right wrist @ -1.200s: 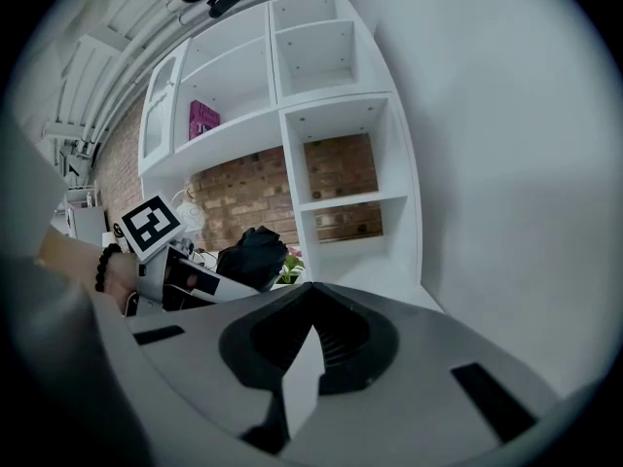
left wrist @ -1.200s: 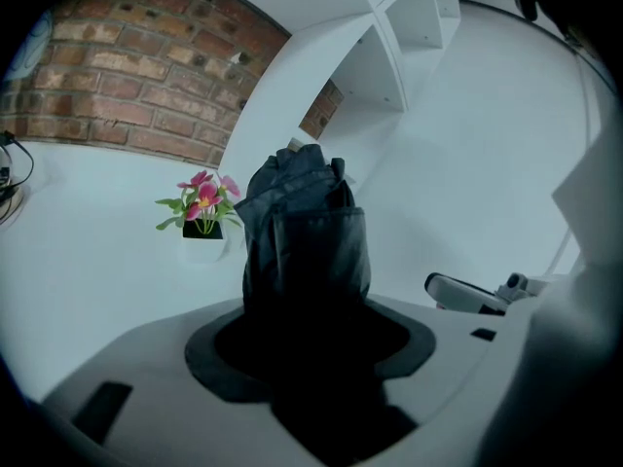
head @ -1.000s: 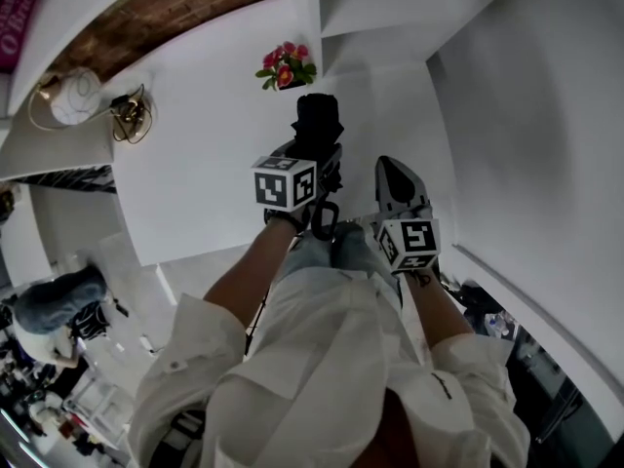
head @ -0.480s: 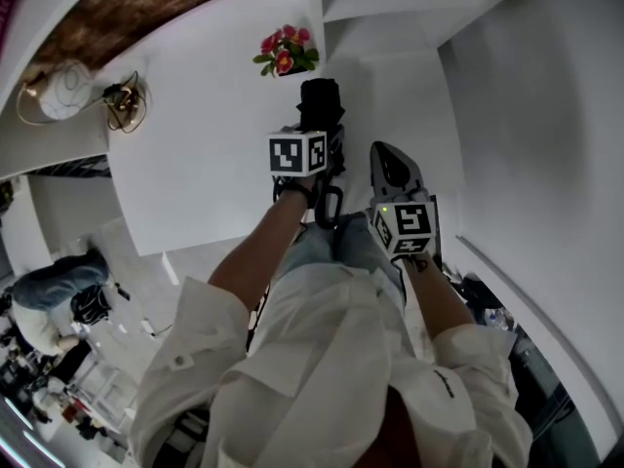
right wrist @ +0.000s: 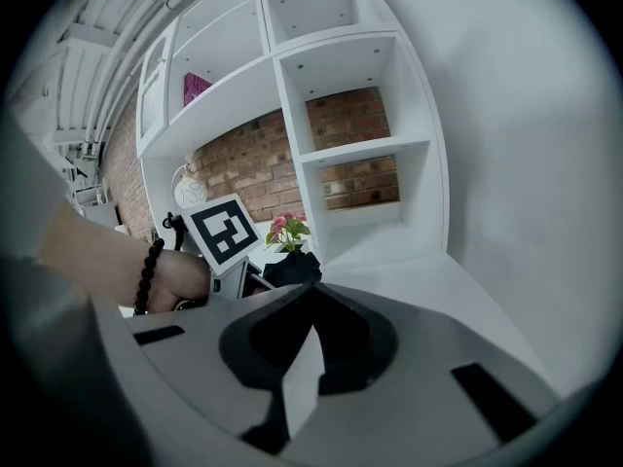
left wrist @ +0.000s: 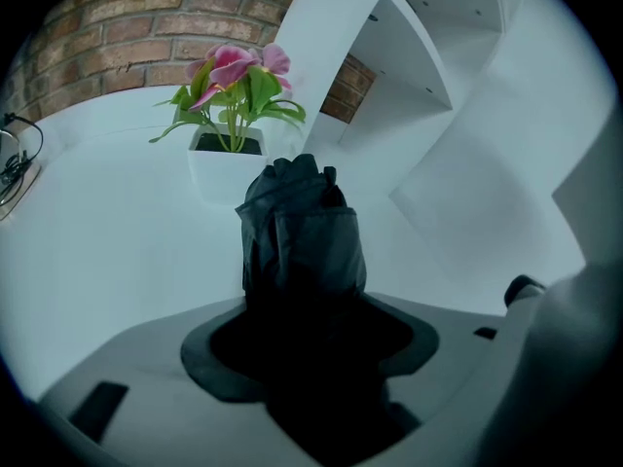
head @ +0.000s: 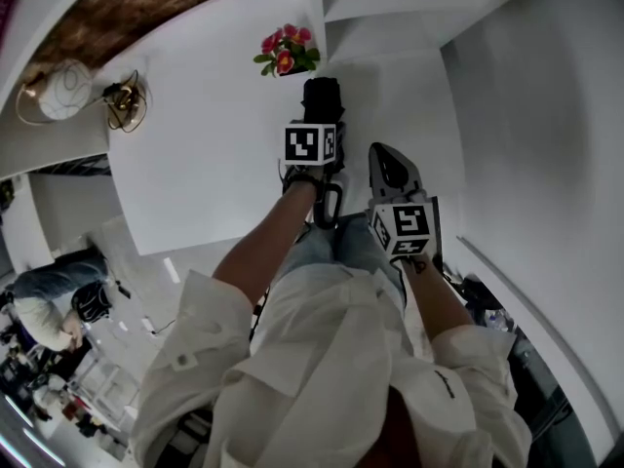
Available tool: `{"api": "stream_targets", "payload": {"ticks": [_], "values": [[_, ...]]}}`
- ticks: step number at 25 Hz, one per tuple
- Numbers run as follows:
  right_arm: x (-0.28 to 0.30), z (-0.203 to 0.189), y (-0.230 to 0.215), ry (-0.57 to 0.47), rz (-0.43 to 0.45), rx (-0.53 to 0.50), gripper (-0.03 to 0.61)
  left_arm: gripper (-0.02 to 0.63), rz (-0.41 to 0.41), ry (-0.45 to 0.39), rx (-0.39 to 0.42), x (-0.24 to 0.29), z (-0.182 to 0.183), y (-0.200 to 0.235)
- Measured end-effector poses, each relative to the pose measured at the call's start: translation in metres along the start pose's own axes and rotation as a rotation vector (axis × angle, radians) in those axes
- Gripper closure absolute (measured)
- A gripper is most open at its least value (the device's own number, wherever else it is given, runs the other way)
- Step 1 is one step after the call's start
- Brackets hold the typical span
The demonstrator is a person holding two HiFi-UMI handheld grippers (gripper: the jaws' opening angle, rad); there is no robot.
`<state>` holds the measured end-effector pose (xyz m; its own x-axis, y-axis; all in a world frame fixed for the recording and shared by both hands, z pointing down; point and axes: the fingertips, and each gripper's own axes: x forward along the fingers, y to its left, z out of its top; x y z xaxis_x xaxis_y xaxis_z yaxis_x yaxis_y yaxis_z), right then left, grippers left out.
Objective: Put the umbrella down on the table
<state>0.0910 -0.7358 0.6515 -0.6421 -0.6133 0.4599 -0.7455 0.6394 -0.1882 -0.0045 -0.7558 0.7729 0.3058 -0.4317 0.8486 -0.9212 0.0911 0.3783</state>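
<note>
A folded black umbrella sticks out ahead of my left gripper over the white table, and its strap loop hangs below the hand. In the left gripper view the umbrella fills the gap of the left gripper. Those jaws have just been opening, and the umbrella is still between them. My right gripper hovers just to the right, pointed and shut with nothing in it. From the right gripper view the right gripper looks past the umbrella.
A white pot of pink flowers stands on the table just beyond the umbrella's tip. A tangle of cables and a round white object lie at the table's far left. White shelving backs the table. Another person is at lower left.
The left gripper has tipped downward and moved toward the table with the umbrella, its marker cube now facing the camera squarely. The right gripper has sunk slightly.
</note>
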Motion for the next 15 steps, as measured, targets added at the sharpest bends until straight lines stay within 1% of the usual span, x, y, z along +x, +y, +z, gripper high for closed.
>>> {"api": "stream_targets", "payload": {"ticks": [4,9,15], "values": [[-0.001,0.003,0.001,-0.006,-0.001,-0.004,0.56,0.31,0.038,0.015,0.009,0.003,0.001,0.003],[-0.006,0.006,-0.001,-0.012,-0.007,0.002,0.56,0.287,0.057,0.025,0.018,0.002,0.003,0.005],[-0.014,0.017,-0.002,-0.042,-0.014,-0.001,0.56,0.278,0.034,-0.01,0.022,-0.016,0.009,0.004]]}}
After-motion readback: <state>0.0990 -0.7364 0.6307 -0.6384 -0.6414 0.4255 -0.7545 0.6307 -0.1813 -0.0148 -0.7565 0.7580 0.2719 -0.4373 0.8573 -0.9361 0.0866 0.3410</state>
